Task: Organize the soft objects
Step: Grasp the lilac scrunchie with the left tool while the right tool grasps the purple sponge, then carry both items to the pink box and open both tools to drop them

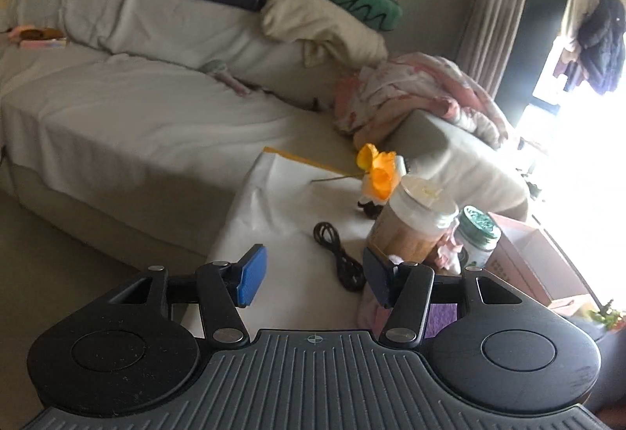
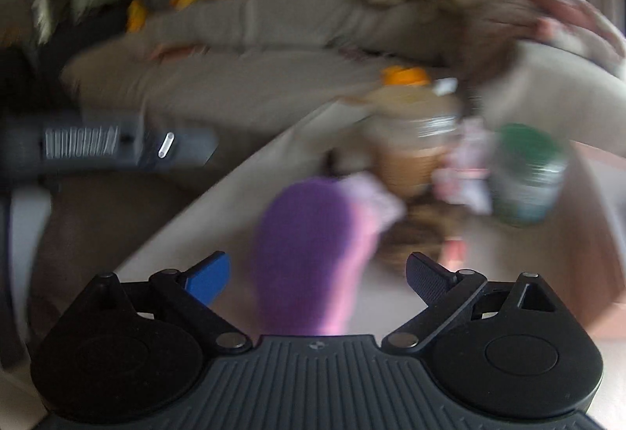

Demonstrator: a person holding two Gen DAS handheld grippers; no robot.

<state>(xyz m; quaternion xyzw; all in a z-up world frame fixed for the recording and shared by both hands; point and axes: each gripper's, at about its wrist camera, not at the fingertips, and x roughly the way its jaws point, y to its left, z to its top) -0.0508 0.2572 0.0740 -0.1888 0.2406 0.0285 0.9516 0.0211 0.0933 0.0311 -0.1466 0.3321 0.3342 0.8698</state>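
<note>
Right gripper [image 2: 317, 277] spread wide, purple sock [image 2: 305, 258] between its fingers; close squarely on its middle; left gripper [image 1: 309, 273] spread, empty above the surface [image 1: 281, 203].

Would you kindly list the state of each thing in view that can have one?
left gripper: open, holding nothing, above the white table.
right gripper: open, purple-and-pink soft item between its fingers, not clamped.
large jar: upright, lid on.
small jar: upright, green lid on.
black cable: loosely coiled, lying on the table.
pink blanket: crumpled on the sofa arm.
beige cloth: bunched on the sofa back.
</note>
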